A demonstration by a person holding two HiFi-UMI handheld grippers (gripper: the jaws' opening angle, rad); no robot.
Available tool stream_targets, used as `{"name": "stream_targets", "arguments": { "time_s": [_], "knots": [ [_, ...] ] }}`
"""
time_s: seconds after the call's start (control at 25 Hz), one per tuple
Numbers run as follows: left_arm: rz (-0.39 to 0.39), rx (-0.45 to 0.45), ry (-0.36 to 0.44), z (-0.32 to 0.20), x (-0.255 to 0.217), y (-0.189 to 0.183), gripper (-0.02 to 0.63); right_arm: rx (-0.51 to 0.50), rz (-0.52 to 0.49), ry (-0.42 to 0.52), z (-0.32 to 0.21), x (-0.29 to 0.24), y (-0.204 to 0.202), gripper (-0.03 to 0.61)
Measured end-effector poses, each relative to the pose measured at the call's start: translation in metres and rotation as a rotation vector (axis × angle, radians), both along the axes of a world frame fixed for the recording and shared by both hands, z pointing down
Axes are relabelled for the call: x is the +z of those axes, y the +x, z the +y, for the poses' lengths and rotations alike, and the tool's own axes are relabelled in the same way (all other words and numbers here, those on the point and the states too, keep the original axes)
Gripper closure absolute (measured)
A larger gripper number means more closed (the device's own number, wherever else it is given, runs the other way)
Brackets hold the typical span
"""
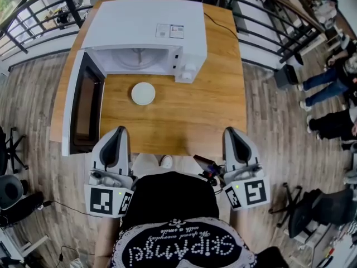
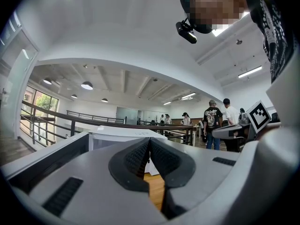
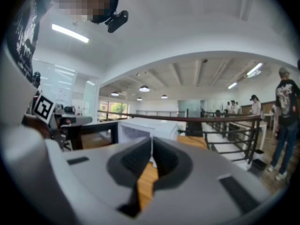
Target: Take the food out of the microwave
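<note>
A white microwave (image 1: pixel 144 29) stands at the far side of the wooden table (image 1: pixel 189 110), its door (image 1: pixel 82 104) swung wide open to the left and its cavity looking bare. A small white dish (image 1: pixel 143 93) sits on the table in front of the microwave. My left gripper (image 1: pixel 114 133) and right gripper (image 1: pixel 235 133) rest at the table's near edge, both shut with nothing between the jaws. From the left gripper view (image 2: pixel 149 142) the microwave (image 2: pixel 119 137) shows beyond the jaws; so too in the right gripper view (image 3: pixel 151 142).
A black railing (image 1: pixel 50 4) runs round behind the table. People stand at the right (image 1: pixel 329 102). Office chairs (image 1: pixel 11 166) stand on the wood floor at left and lower right.
</note>
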State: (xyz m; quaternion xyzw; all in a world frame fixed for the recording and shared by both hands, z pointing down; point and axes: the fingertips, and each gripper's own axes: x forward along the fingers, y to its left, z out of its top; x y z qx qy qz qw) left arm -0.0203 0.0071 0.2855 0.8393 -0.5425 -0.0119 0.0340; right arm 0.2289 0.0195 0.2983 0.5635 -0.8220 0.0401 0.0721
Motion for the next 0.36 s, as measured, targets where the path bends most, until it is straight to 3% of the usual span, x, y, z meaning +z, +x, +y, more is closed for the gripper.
{"name": "stream_targets", "arguments": {
  "time_s": [0.36],
  "knots": [
    [0.001, 0.008, -0.006, 0.0005, 0.0003, 0.0009, 0.581, 0.012, -0.004, -0.001, 0.0036, 0.0007, 0.0025, 0.545]
  ]
}}
